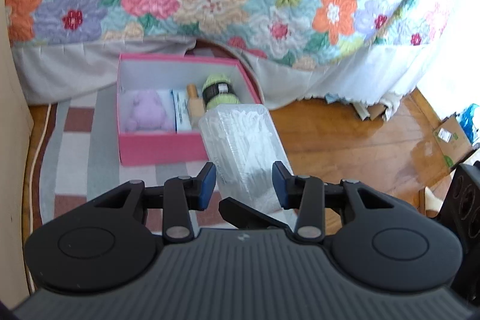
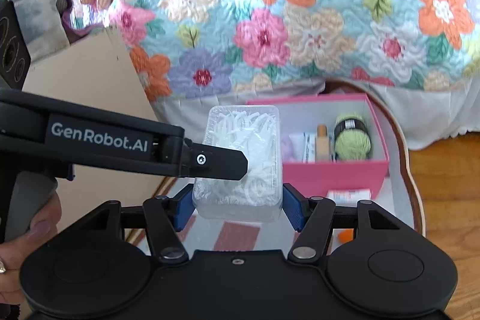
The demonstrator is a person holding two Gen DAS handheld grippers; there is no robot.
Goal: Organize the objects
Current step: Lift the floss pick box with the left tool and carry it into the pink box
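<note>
1. right gripper (image 2: pixel 237 204) pinches the clear plastic box (image 2: pixel 240 164) by its sides.
2. left gripper (image 1: pixel 243 182) also clamps that box, reaching in from nine o'clock.
3. pink box (image 2: pixel 330 173) sits at two o'clock of it, on the rug (image 1: pixel 75 140).

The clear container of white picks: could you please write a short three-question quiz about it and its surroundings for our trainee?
1. True or false: the clear container of white picks lies inside the pink box.
2. In the right wrist view, which item sits at the right end of the pink box? A) purple plush toy B) green yarn ball C) beige bottle
3. How many grippers are clamped on the clear container?

Key
1. False: it is held in the air, in front of the box.
2. B.
3. Two: the left gripper and the right gripper.
</note>
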